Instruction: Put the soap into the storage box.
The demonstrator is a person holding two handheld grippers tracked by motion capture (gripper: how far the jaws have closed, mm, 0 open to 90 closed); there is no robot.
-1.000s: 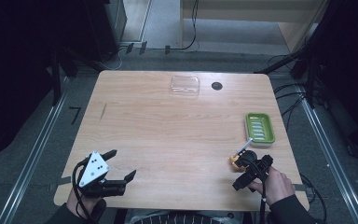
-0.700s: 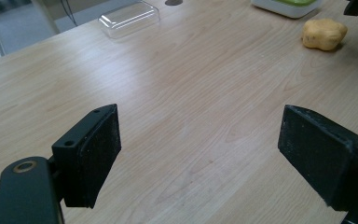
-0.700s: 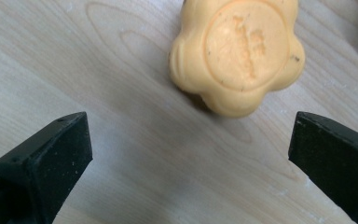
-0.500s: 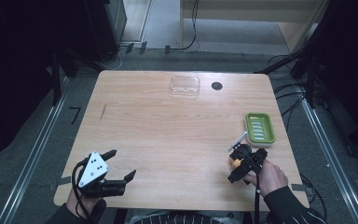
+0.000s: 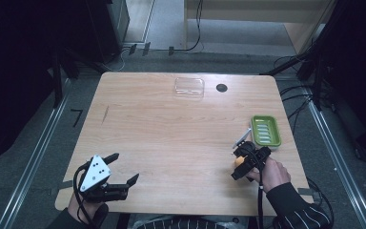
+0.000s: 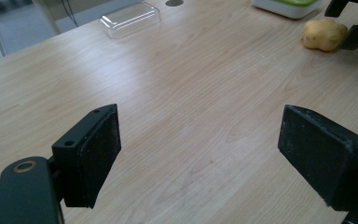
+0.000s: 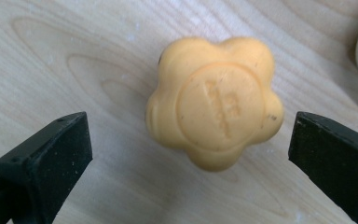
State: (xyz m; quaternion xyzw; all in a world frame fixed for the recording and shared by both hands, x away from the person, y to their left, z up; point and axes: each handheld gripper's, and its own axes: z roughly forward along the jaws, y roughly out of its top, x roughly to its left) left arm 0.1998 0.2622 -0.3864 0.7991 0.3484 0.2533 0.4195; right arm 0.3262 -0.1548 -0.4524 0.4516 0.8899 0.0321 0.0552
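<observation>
A yellow-orange flower-shaped soap [image 5: 238, 161] lies flat on the wooden table [image 5: 171, 129] near its front right. My right gripper [image 5: 237, 163] hangs open over it, one jaw on each side and neither touching. In the right gripper view the soap [image 7: 214, 102] sits between the tips of the right gripper [image 7: 191, 122], slightly toward the right jaw. My left gripper [image 5: 124, 167] rests open at the front left, holding nothing. In the left gripper view its wide-apart left gripper [image 6: 200, 135] faces bare wood, with the soap [image 6: 324, 35] and the right gripper [image 6: 354, 23] far off.
A green soap dish [image 5: 265, 131] stands just behind and right of the soap. A clear plastic lid [image 5: 189, 87] and a small black hole [image 5: 221, 88] are near the table's far edge. The same dish [image 6: 289, 5] and lid [image 6: 130, 18] appear in the left gripper view.
My right gripper has moved left and forward from beside the soap to straddle it from above. The soap and the left gripper have stayed put.
</observation>
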